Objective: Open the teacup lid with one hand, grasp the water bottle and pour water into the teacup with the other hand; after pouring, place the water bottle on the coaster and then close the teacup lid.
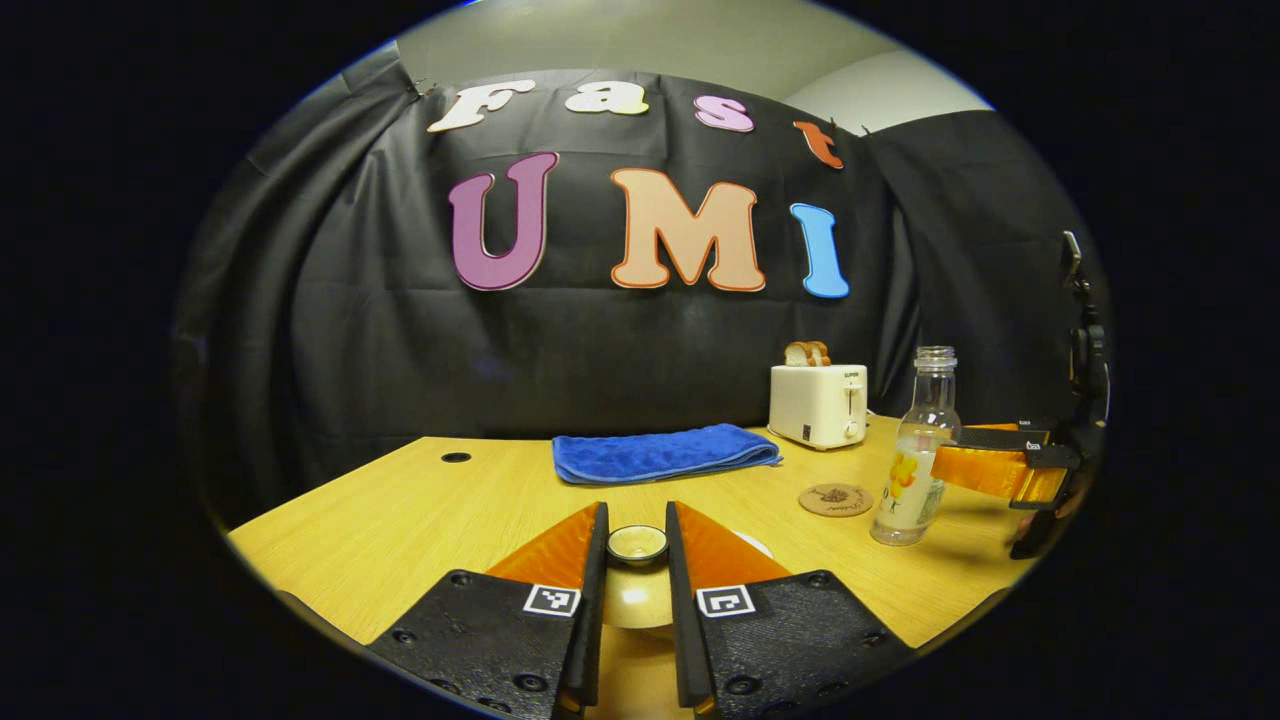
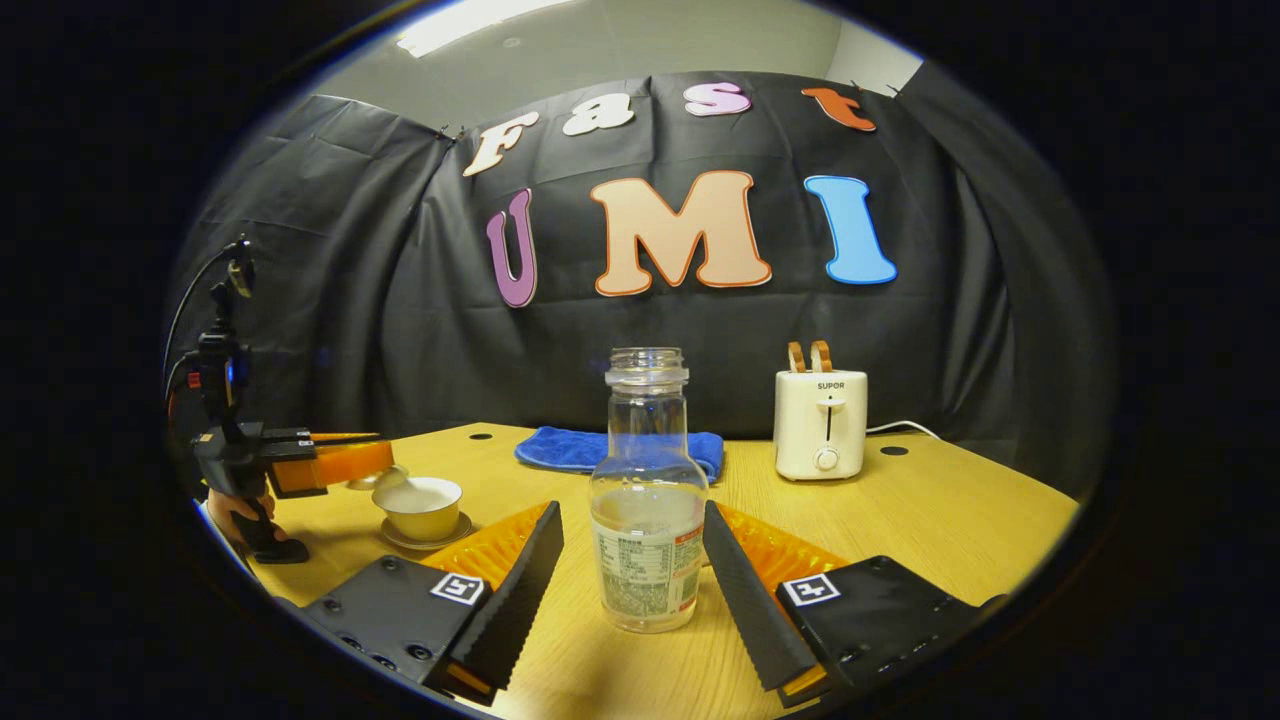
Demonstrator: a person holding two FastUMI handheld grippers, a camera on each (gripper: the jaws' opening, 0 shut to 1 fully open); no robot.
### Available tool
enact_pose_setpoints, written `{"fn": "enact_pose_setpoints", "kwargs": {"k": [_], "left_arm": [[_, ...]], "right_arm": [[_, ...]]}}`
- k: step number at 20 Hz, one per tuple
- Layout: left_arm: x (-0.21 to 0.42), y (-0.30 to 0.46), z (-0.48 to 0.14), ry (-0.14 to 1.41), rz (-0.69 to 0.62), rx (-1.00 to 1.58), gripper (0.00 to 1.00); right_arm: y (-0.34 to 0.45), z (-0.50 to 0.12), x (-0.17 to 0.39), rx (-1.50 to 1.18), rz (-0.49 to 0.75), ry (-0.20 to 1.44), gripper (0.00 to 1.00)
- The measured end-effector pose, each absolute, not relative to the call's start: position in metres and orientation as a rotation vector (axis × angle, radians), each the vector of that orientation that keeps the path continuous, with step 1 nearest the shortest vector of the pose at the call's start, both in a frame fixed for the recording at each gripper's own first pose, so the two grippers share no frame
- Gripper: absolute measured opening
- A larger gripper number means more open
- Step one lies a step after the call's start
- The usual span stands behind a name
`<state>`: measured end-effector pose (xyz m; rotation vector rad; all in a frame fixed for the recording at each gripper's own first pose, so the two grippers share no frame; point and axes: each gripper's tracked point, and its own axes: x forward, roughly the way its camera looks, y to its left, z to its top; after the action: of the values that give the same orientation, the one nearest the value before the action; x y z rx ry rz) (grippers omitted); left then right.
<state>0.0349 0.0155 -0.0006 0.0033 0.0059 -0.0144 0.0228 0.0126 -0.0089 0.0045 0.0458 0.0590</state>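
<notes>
The left gripper was closed on the lid by its knob, both fingers pressing on it. In the right gripper view that gripper held the lid up and just left of the cup, clear of its rim, so the cup stood uncovered on its saucer near the table's left edge. A hand gripped the handle below it.

The right gripper stood wide open with the bottle between its fingers, a visible gap on either side, neither finger touching the glass. The bottle was upright on the table, uncapped, and roughly a third full. In the left gripper view the bottle stood at the right, with the right gripper reaching in from the right edge level with its body; whether it touched could not be told from there.

The coaster lay bare on the table, just left of the bottle and in front of the toaster. The toaster held two slices of bread and sat near the back wall. A folded blue towel lay left of the toaster, behind the cup
</notes>
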Motion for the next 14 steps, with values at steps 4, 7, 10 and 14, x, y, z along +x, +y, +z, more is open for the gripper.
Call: {"fn": "enact_pose_setpoints", "kwargs": {"k": [4,7,10,14], "left_arm": [[0.026,0.028,0.000,0.008,-0.003,0.001,0.28],[0.025,0.038,0.000,0.009,0.012,0.001,0.28],[0.023,0.048,-0.001,0.009,0.031,0.000,0.28],[0.023,0.064,0.000,0.008,0.061,0.001,0.28]], "right_arm": [[0.012,-0.017,0.038,0.003,0.054,0.100,0.88],[0.012,-0.021,0.049,0.003,0.046,0.126,0.95],[0.008,-0.034,0.061,-0.010,0.018,0.189,0.92],[0.007,-0.040,0.071,-0.005,-0.003,0.241,0.83]]}}
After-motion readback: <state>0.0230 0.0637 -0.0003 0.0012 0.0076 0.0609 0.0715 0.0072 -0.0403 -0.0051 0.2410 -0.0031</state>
